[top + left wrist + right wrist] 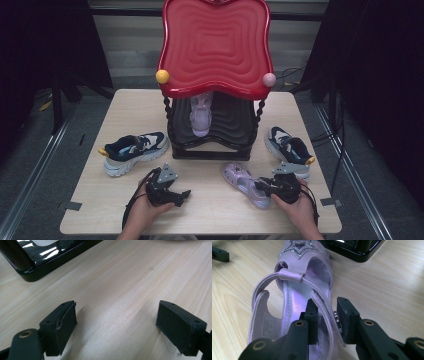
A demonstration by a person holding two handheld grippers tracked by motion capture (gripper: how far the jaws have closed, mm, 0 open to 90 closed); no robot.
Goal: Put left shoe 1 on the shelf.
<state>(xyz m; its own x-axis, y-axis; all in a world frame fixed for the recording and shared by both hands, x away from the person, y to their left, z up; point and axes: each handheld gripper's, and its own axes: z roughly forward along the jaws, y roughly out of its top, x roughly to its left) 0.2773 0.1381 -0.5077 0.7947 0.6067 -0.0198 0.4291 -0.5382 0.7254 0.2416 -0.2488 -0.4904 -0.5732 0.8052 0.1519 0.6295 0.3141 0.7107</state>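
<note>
One lilac sandal (294, 297) is lying on the near right of the desk (210, 210), its side strap clamped by the right tongs (326, 315). The left tongs (116, 322) are held apart over bare wood. Next, probably, a lift toward the rack (212, 135), where its mate (201, 116) is seen.

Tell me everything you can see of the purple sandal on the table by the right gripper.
The sandal is pale lilac with a glossy, leather-like look, a glittery star on the toe strap, an open heel with a loop strap and a metal buckle. It lies sole down on the table, toe toward the black rack base, right of centre. The right gripper is shut on its buckled side strap, one pad on each side.
</note>
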